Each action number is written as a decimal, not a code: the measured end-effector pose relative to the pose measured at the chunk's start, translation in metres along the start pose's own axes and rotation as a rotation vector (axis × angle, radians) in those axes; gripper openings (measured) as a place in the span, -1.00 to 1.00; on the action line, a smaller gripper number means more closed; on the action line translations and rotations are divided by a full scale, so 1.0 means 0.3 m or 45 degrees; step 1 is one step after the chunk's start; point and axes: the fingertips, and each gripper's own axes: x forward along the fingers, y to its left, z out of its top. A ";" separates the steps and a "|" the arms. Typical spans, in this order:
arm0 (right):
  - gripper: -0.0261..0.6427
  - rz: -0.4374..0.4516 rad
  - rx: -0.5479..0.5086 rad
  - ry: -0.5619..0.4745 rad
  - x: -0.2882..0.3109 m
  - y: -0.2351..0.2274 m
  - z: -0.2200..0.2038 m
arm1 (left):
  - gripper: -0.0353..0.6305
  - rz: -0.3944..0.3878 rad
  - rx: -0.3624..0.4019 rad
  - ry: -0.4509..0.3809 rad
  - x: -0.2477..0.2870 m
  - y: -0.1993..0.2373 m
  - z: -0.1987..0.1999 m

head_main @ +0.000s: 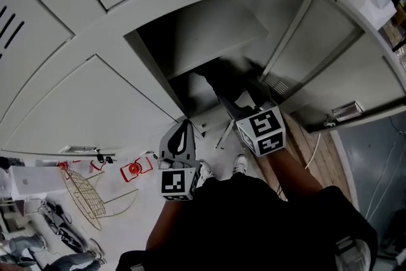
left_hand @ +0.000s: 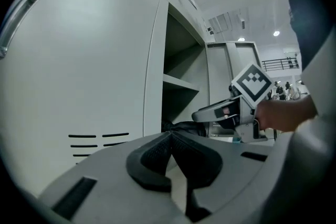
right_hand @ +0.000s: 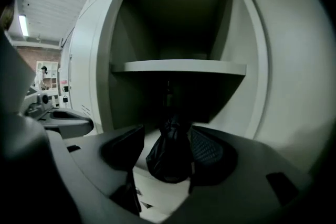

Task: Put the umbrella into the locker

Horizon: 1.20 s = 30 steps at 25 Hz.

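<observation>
1. A gold wire rack [head_main: 85,197] lay on the pale floor [head_main: 136,209] at lower left.
2. A small red object [head_main: 134,168] lay just beside it, too small to identify.
3. A white box [head_main: 28,179] sat left of the rack.
4. Wooden boards [head_main: 317,152] ran along the right.
5. A round ceiling light [left_hand: 276,33] glowed overhead.

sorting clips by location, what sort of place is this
Probably a locker area in a large hall or workshop: grey metal lockers, one open with a shelf and a black umbrella inside, and a high ceiling with lights beyond.
</observation>
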 end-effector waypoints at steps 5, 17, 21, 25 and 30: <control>-0.30 0.019 0.048 -0.039 -0.102 0.010 -0.038 | -0.90 0.001 0.007 -0.011 0.009 -0.014 0.016; -0.93 0.047 0.074 -0.144 -0.185 0.037 -0.088 | -0.90 0.012 0.016 -0.021 0.015 -0.032 0.048; -0.93 0.016 0.067 -0.135 -0.186 0.035 -0.088 | -0.90 0.014 0.026 -0.021 0.011 -0.036 0.056; -0.93 0.004 0.074 -0.117 -0.181 0.025 -0.089 | -0.90 0.014 0.046 -0.032 0.012 -0.043 0.057; -0.93 -0.046 0.048 -0.089 -0.179 0.011 -0.098 | -0.90 0.007 0.036 -0.032 0.012 -0.047 0.055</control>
